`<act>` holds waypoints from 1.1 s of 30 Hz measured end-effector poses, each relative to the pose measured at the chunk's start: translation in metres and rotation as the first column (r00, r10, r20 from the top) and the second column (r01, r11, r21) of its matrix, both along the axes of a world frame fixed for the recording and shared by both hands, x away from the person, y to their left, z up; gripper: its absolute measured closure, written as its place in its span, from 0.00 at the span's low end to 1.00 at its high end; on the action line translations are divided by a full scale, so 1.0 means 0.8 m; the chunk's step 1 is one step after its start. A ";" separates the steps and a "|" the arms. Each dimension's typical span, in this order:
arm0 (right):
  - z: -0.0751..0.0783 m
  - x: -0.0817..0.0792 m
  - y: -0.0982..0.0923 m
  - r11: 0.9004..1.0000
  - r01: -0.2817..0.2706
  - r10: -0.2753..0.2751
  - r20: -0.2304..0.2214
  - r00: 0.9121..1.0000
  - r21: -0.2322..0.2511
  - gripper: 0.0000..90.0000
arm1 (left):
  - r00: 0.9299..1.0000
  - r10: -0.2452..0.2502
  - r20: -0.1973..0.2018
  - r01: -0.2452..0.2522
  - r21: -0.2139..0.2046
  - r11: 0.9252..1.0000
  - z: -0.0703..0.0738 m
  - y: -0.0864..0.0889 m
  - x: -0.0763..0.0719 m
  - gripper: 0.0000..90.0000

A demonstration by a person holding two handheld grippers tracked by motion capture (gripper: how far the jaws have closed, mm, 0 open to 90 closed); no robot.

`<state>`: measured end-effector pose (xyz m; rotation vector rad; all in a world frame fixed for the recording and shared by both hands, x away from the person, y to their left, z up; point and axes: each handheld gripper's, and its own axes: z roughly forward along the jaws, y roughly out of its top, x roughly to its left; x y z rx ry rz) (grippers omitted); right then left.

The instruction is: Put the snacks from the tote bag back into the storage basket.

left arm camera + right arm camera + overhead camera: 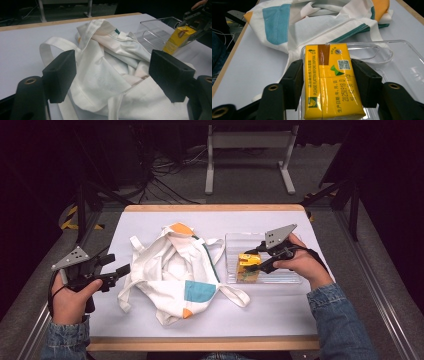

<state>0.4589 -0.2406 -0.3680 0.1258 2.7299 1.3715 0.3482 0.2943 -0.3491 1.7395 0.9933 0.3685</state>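
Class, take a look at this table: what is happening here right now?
A person works at a white table with a gripper in each hand. The right gripper has a yellow drink carton between its fingers, inside a clear plastic tray; whether the pads press on it is hard to tell. The left gripper is open, hovering at the edge of a crumpled white tote bag with teal and orange patches.

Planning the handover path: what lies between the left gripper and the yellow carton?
In the high view, the crumpled white tote bag fills the stretch between the left gripper and the yellow carton.
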 end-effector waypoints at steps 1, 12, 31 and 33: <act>0.001 0.000 0.000 1.000 0.004 -0.004 0.004 1.000 0.005 0.48 | 1.000 0.000 0.000 0.000 0.000 1.000 0.000 0.000 0.000 0.26; 0.024 -0.008 -0.005 0.994 0.098 -0.100 0.032 0.995 0.054 0.37 | 1.000 0.001 0.000 -0.001 0.003 1.000 0.000 0.000 0.000 0.26; 0.079 -0.051 -0.031 0.947 0.284 -0.298 0.077 0.952 0.148 0.31 | 1.000 -0.024 0.008 0.024 0.017 1.000 0.002 -0.004 0.001 0.22; 0.082 -0.055 -0.037 0.943 0.295 -0.310 0.080 0.947 0.151 0.31 | 1.000 -0.026 0.004 0.026 0.026 0.999 0.001 -0.003 0.001 0.22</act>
